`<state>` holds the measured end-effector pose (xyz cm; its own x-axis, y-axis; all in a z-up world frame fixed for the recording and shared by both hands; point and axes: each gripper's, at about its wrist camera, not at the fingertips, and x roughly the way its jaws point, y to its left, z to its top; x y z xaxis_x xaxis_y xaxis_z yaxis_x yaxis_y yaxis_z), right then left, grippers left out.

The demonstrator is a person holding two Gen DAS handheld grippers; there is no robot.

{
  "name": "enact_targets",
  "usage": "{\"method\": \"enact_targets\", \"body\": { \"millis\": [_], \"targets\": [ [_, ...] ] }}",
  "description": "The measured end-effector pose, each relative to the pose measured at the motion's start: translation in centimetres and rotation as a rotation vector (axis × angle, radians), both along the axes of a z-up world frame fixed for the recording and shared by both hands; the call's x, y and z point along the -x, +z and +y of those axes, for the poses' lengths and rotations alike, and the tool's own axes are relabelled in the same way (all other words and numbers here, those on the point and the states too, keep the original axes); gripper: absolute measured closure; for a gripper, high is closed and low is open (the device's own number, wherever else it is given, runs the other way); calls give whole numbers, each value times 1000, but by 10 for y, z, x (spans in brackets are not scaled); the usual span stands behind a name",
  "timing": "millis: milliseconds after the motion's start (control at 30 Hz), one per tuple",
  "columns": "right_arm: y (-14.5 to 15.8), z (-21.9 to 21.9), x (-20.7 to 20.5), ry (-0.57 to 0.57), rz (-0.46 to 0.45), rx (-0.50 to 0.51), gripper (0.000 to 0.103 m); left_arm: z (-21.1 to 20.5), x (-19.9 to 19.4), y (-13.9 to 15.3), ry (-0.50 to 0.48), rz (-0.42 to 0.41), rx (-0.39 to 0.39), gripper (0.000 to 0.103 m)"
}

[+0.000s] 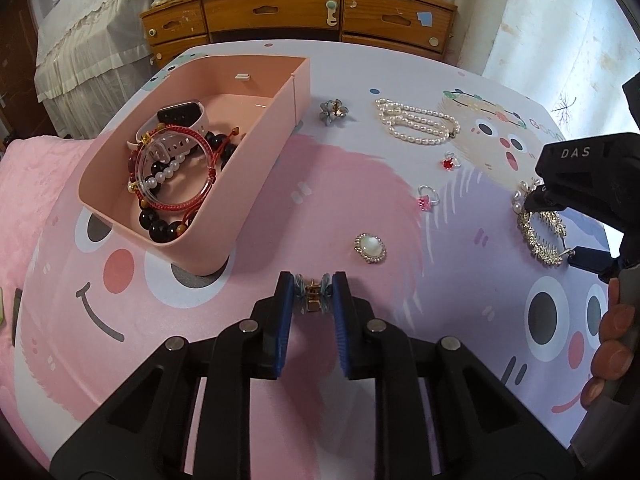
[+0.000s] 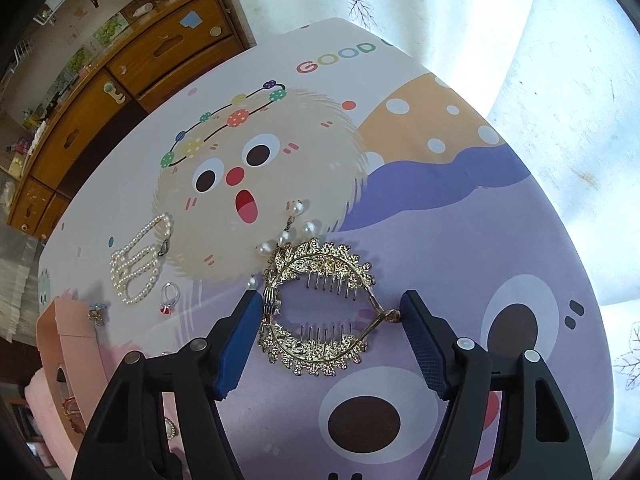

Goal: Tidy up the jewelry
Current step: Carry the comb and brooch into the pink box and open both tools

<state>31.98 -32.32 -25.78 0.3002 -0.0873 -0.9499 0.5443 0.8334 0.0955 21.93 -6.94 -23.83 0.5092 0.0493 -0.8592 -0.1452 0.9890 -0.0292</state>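
Meanwhile the left tool (image 1: pixel 313 294) clenches a small hair claw (image 1: pixel 312 295), the right tool (image 2: pixel 328 312) spread around the rhinestone comb clip (image 2: pixel 320 312).

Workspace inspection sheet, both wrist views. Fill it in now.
Surface: table under a cartoon-print cover, lying flat.
Job's things: pink tray holds a watch and bead bracelets. Loose on the cover: pearl bracelet, flower clip, red ring, pink ring, oval brooch, rhinestone comb.
Clutter: nothing seen on the table.
Grippers: left gripper shut on a small claw clip; right gripper open, fingers either side of the comb.
Cables: nothing seen.
Surroundings: wooden dresser, lace-covered furniture.
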Motion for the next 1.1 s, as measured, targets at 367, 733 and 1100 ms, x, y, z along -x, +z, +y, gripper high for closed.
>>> {"method": "enact_targets", "body": {
  "millis": [367,733,1100],
  "targets": [
    [6,-3,20,-50,-5,-42,32,6,4,17,-69,-23,42,86],
    [39,41,51,6,-78,-28,32,43,28,53,-148,-73,69,86],
    [89,139,80,97,-235,23,32,109,31,81,-289,-54,71,86]
  ]
}}
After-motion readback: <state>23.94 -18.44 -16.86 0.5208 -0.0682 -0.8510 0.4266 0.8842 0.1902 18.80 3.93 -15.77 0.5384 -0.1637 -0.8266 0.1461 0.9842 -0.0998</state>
